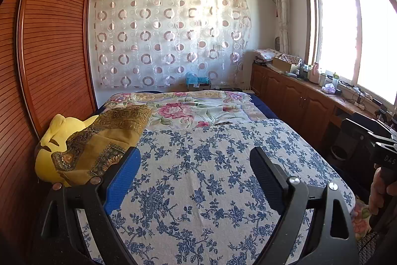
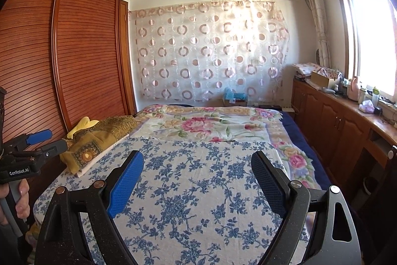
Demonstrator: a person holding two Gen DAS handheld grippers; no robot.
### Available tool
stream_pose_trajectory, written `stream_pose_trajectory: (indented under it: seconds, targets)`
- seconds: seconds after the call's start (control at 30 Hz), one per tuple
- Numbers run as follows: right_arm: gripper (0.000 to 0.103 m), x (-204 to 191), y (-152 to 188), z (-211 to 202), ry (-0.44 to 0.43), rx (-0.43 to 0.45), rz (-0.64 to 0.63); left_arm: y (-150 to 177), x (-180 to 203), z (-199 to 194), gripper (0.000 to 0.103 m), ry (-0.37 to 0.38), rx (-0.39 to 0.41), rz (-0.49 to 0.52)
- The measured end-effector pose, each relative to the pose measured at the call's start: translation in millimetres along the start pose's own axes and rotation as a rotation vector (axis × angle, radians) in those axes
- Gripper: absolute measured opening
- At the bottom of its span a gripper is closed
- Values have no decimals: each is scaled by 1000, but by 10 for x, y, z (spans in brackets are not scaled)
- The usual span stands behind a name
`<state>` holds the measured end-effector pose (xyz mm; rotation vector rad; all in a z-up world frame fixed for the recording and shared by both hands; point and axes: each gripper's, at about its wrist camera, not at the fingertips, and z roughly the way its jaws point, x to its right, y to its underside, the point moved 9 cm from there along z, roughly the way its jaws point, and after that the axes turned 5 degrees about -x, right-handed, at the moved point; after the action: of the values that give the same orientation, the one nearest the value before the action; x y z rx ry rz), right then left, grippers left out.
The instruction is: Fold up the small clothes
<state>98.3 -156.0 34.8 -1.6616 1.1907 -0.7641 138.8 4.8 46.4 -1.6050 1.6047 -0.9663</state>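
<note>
Hovering above the bed, both grippers sit with fingers spread wide and nothing between them: left gripper [image 1: 194,155] at bottom centre of the left wrist view, right gripper [image 2: 197,160] at bottom centre of the right wrist view. Under both lies a white cloth with blue floral print [image 1: 211,178], spread flat over the near part of the bed; beyond it, a pink-rose blanket [image 1: 198,108] runs toward the far wall. The only small garment in view is a mustard-gold patterned cloth [image 1: 104,140], left of centre in the left wrist view, bunched and draped over a yellow plush toy [image 1: 53,140] beside the slatted wooden wardrobe [image 1: 49,41]. In the right wrist view the gold cloth rests on what may be a white folded layer, edge only visible. The left gripper also shows at that frame's left edge, held by a hand [image 2: 22,198]. Circle-pattern curtain [image 2: 211,49] at centre.
</note>
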Motion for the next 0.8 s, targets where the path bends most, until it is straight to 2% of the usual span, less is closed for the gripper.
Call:
stream_pose_trajectory:
  seconds: [0.8]
  targets:
    - [89, 156, 33, -53, 2, -2, -6, 9, -3, -2, 90, 0, 2, 1]
